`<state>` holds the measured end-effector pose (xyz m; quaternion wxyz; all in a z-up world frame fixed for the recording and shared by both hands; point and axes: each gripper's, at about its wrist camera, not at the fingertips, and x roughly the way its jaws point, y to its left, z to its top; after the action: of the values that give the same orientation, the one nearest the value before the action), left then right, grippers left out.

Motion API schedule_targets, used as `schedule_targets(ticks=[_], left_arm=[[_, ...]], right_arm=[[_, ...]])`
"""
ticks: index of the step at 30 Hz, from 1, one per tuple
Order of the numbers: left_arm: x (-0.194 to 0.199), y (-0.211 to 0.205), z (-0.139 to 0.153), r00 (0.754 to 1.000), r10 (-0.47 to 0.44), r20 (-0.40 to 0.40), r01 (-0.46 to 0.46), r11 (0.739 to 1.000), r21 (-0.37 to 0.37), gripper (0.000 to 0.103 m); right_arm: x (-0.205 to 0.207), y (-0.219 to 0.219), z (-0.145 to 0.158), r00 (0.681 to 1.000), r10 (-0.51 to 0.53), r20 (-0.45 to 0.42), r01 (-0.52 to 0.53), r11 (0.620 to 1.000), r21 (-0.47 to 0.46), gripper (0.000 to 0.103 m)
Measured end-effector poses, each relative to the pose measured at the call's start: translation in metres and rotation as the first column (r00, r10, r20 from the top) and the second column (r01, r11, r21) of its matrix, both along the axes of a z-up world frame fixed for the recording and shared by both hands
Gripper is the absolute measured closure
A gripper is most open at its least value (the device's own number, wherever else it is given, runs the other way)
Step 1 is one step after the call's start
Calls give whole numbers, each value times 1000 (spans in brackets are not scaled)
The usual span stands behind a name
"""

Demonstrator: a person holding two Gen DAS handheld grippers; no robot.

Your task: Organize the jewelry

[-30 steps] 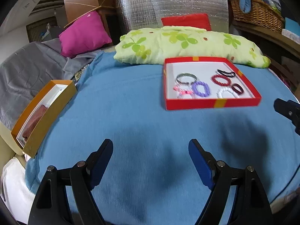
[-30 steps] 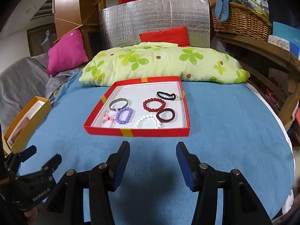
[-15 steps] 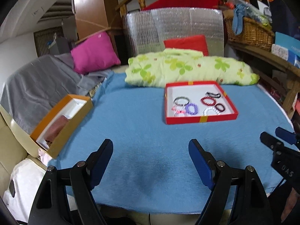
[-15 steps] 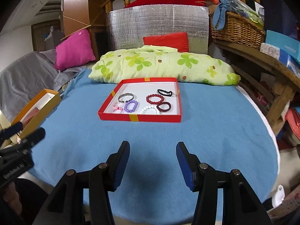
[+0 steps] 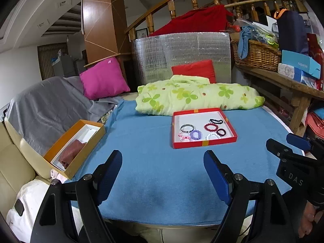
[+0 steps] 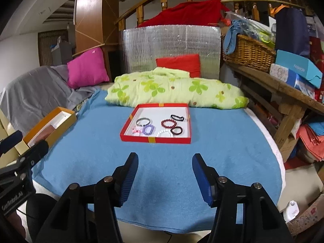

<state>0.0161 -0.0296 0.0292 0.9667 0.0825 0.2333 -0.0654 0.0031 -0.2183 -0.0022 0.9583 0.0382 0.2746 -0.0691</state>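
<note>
Jewelry, seven small bands and bead bracelets, lies spread in the red tray (image 6: 155, 140) at the middle of the frame, on the blue surface (image 6: 222, 141). Sorting looks done or nearly so (the orange box (image 5: 75, 147) at left holds only a brownish cloth, as far as I can see). Left tool (image 5: 163, 174) stands wide and empty; right tool (image 6: 165, 177) is opening, nothing between its jaws.

"FASHION" on blue box (image 6: 299, 66); "DAS" on right gripper (image 5: 287, 145)
</note>
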Motion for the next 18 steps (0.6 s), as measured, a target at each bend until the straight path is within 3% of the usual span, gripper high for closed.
schedule_targets(ticks=[18], left_arm=[[2, 10, -1, 1000, 21, -12, -22, 999, -25, 20]], right_arm=[[8, 12, -7, 1000, -5, -17, 5, 1000, -1, 43]])
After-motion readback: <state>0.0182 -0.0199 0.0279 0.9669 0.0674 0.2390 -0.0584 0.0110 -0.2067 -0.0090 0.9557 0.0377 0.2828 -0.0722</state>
